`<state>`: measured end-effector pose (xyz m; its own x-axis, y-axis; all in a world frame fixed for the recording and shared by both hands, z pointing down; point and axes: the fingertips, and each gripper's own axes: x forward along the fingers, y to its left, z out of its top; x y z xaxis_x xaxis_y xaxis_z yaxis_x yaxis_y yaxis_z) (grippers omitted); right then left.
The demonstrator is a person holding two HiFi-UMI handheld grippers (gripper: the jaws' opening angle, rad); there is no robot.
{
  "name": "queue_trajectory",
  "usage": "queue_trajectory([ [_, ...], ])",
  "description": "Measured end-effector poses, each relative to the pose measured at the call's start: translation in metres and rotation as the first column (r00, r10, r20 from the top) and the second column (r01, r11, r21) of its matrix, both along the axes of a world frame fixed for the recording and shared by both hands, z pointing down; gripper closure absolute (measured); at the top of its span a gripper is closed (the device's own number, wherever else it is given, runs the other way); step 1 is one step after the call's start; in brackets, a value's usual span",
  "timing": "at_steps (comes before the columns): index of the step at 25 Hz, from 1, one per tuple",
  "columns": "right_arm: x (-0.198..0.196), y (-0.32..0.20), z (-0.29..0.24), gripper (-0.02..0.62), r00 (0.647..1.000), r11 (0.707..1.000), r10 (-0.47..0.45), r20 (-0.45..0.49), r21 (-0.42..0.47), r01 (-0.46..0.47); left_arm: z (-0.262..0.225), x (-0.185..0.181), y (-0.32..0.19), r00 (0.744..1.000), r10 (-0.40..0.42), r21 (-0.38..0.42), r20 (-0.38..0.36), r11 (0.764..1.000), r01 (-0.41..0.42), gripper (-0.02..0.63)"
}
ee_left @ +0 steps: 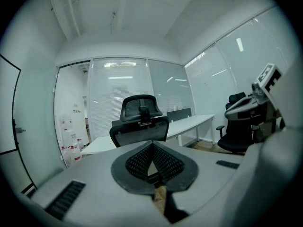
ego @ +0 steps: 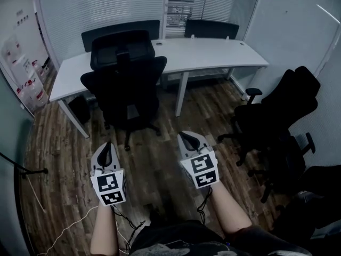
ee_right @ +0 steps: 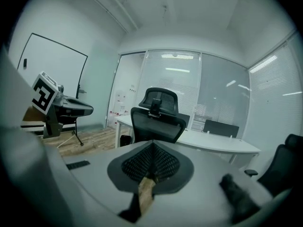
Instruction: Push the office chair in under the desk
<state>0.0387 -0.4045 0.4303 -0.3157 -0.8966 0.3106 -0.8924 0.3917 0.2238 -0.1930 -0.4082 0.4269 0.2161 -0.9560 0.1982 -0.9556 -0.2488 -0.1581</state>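
Note:
A black office chair (ego: 125, 79) with a mesh back and headrest stands on the wood floor, pulled out from the long white desk (ego: 213, 52), its back toward me. The same chair (ee_left: 139, 122) fills the centre of the left gripper view and appears as the chair (ee_right: 158, 117) in the right gripper view. My left gripper (ego: 106, 149) hovers short of the chair's base, shut and empty. My right gripper (ego: 187, 138) is level with it to the right, also shut and empty. Neither touches the chair.
Two more black chairs (ego: 277, 121) stand at the right by the wall. A dark bin (ego: 80, 108) sits under the desk's left end. Bottles and boxes (ego: 26, 79) line the left wall. A white cable (ego: 64, 228) and a stand leg (ego: 24, 169) lie at lower left.

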Motion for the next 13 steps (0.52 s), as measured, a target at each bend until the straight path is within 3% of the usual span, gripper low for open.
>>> queue_trajectory([
  [13, 0.035, 0.076, -0.003, 0.575, 0.993, 0.994, -0.112, 0.021, 0.012, 0.112, 0.0, 0.06, 0.09, 0.999, -0.034, -0.005, 0.03, 0.999, 0.034, 0.591],
])
